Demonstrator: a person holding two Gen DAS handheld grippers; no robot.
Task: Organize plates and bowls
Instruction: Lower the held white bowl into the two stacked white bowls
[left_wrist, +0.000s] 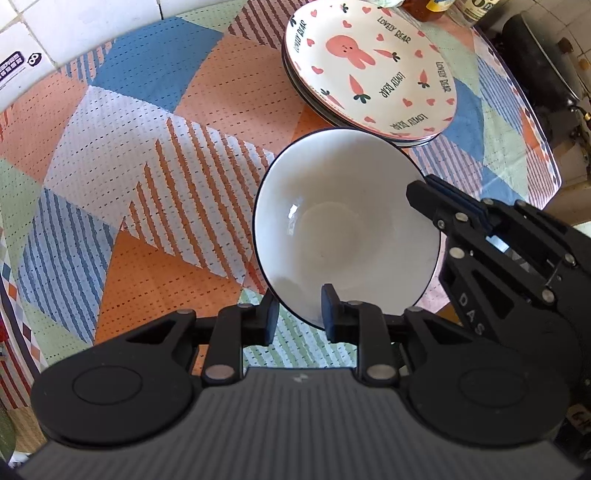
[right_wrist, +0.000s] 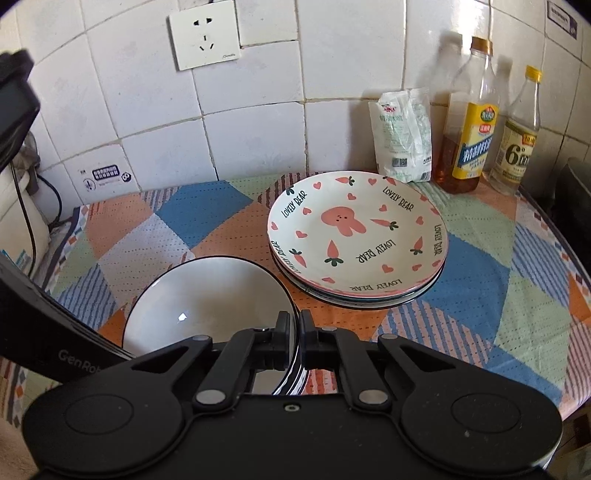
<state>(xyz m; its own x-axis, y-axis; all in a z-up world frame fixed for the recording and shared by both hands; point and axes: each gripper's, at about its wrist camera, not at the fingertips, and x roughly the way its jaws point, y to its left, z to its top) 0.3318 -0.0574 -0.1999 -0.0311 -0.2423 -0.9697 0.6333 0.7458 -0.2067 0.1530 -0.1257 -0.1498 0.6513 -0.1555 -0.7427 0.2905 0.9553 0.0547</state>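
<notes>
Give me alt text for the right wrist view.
The right claw is clamped on the near rim of a white bowl over a patchwork tablecloth. Behind it sits a stack of rabbit-and-carrot plates, with two bottles against the tiled wall.

Left wrist view steeply down, right wrist view shallower toward the tiled wall (right_wrist: 147, 92), both close over the white bowl (left_wrist: 343, 229) and plate stack (right_wrist: 356, 243).
</notes>
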